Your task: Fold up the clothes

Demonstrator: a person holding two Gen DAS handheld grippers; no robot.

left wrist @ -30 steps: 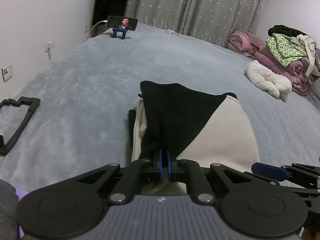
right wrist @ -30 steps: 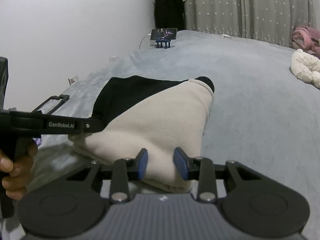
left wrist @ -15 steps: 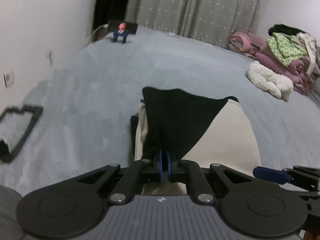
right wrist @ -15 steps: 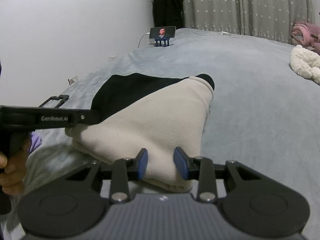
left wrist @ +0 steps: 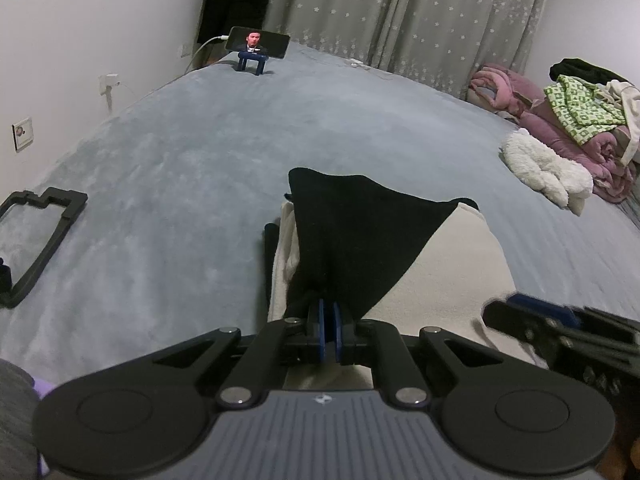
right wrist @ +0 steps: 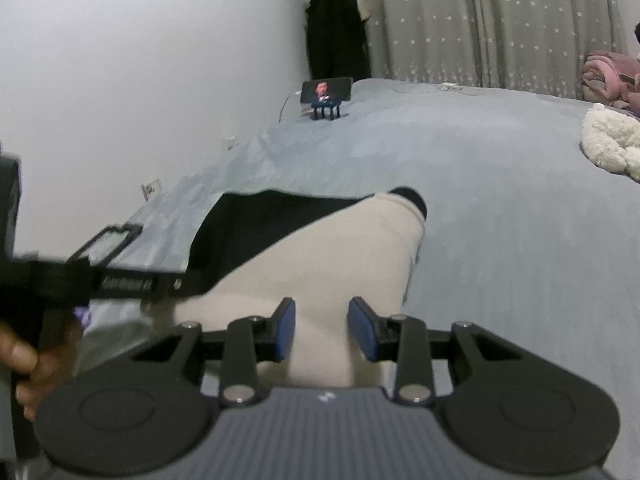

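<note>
A cream and black garment (left wrist: 400,264) lies folded on the grey bed (left wrist: 180,184), filling the lower middle of both wrist views. In the left wrist view its black part rises as a dark triangle toward the frame centre, with the cream part spreading to the lower right.

The left claw (left wrist: 328,330) sits at the bottom centre of its view, its blue pads pressed nearly together on a pinch of the black fabric at the garment's near edge. In the right wrist view the same claw reaches in from the left edge as a blurred black bar (right wrist: 120,280), its tip meeting the black cloth, with the person's left hand (right wrist: 36,364) behind it at lower left.

The right claw (right wrist: 322,330) stands at the bottom centre of its view with its blue pads apart and the cream fabric showing between them; whether the pads press on the cloth cannot be told. Its tip shows blurred at the right edge of the left wrist view (left wrist: 532,312), just beside the cream part.

A phone on a blue stand (left wrist: 256,46) is at the upper left, a black frame (left wrist: 40,240) at the left edge, and a heap of clothes (left wrist: 560,136) at the right.
</note>
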